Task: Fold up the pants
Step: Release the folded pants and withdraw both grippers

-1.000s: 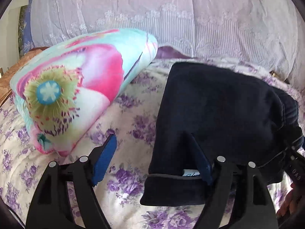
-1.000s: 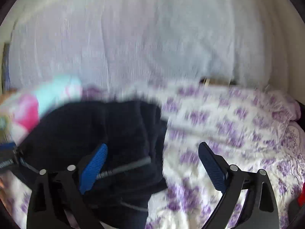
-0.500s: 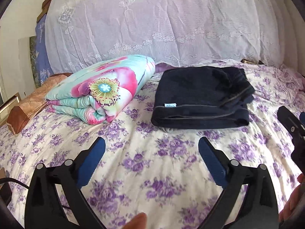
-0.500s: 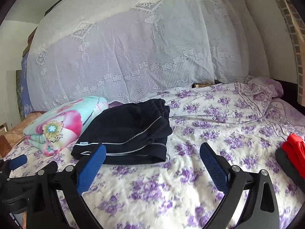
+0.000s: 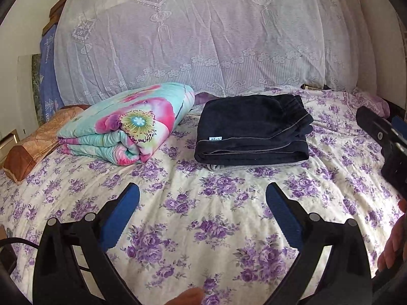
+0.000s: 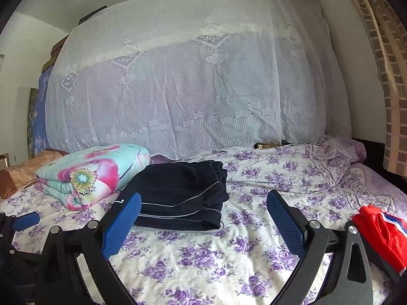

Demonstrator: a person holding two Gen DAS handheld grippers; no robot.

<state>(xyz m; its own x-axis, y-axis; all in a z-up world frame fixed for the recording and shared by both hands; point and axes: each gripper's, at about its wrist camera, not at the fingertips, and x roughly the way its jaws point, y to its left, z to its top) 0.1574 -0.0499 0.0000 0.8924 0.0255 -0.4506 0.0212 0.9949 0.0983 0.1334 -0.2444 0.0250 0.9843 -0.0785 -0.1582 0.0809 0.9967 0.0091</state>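
The pants (image 5: 253, 129), dark navy with a thin grey stripe, are laid folded into a flat rectangular stack on the bedsheet (image 5: 203, 228), which is printed with purple flowers. A small white label is seen at the front left corner of the stack. A strip of grey fabric is visible under its front edge. Just left of the pants, a folded blanket (image 5: 127, 127) with a pink and turquoise flower pattern is placed; the two are near each other but not touching. A lace cover (image 5: 203, 38) is draped behind both.

The left gripper (image 5: 202, 197) is held above the bare sheet, well short of the pants, with its fingers spread wide and nothing between them. The right gripper (image 6: 204, 207) is likewise held with fingers wide apart and empty. A red garment (image 6: 379, 236) is seen at the right edge of the right wrist view.
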